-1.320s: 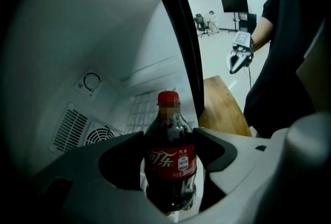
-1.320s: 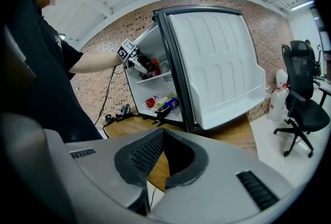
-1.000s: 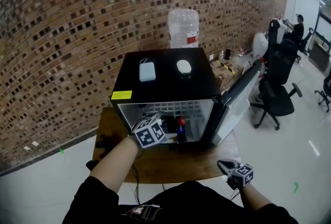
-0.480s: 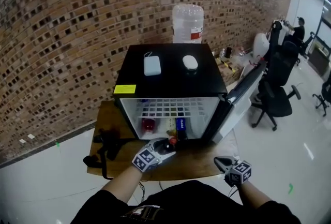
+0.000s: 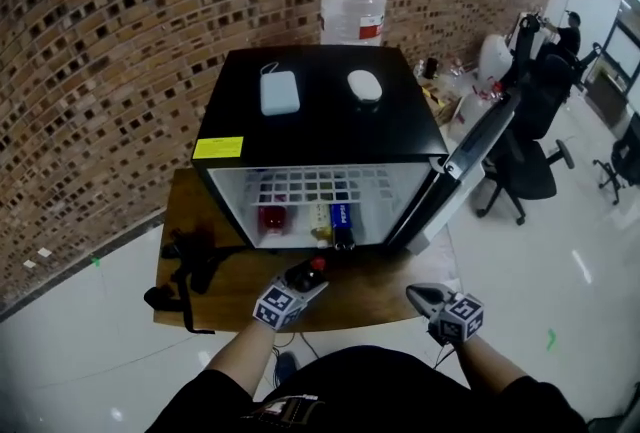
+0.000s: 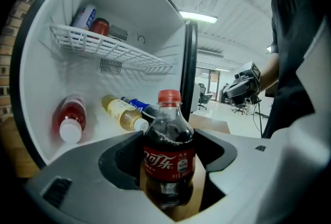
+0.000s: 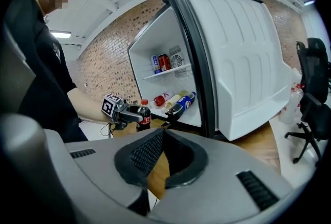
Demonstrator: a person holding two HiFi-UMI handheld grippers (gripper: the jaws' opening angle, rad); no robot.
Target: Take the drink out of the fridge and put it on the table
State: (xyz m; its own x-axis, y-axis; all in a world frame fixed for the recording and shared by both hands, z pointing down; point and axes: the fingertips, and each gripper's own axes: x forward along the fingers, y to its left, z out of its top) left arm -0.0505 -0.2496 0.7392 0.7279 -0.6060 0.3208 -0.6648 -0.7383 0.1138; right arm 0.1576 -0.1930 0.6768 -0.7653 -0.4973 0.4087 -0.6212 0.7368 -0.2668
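The cola bottle [image 6: 168, 158] stands upright between the jaws of the left gripper [image 5: 298, 281], which pinch it around the label, low enough that the red cap and neck stay free. It is already out of the fridge [image 5: 310, 121] and sits just in front of the open compartment, over the wooden table [image 5: 375, 291]. Whether its base touches the wood I cannot tell. Holding it upright suits setting it straight down on its base, so what seems left is to lower it and let go.

Three more bottles [image 6: 121, 114] lie on the fridge floor, with cans on the wire shelf [image 6: 98, 44] above.

The door [image 5: 480, 146] stands swung wide to the right. The right gripper [image 7: 163, 137] hangs near the table's front edge, jaws pressed together and holding nothing, clear of the placing spot.
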